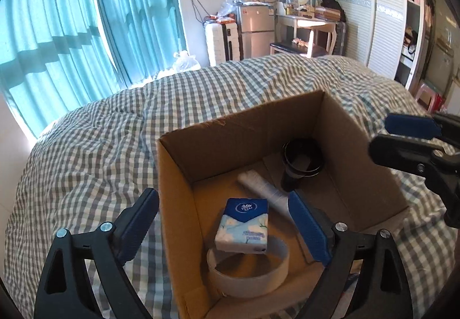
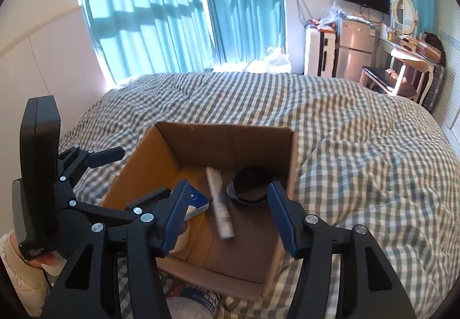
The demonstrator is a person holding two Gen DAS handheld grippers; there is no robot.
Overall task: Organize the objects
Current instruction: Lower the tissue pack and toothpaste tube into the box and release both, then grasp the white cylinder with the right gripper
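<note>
Both claws stand apart over the open brown cardboard box [image 1: 178, 189] on the checked quilt [image 1: 95, 146], nothing between the pads. Left gripper [image 1: 224, 224] is above the soft blue-white tissue pack [image 1: 243, 225], which rests on a stiff pale tape ring [image 1: 247, 278]. Right gripper [image 2: 227, 215] frames the blurred white tube [image 2: 220, 204], apparently dropping; black round cup [image 2: 248, 185] far right. Advice: lift both straight up, clear of the thin box walls.

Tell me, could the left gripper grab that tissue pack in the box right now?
Probably yes: the left gripper is open above the open-topped cardboard box, and the tissue pack lies uncovered on the tape roll.
</note>
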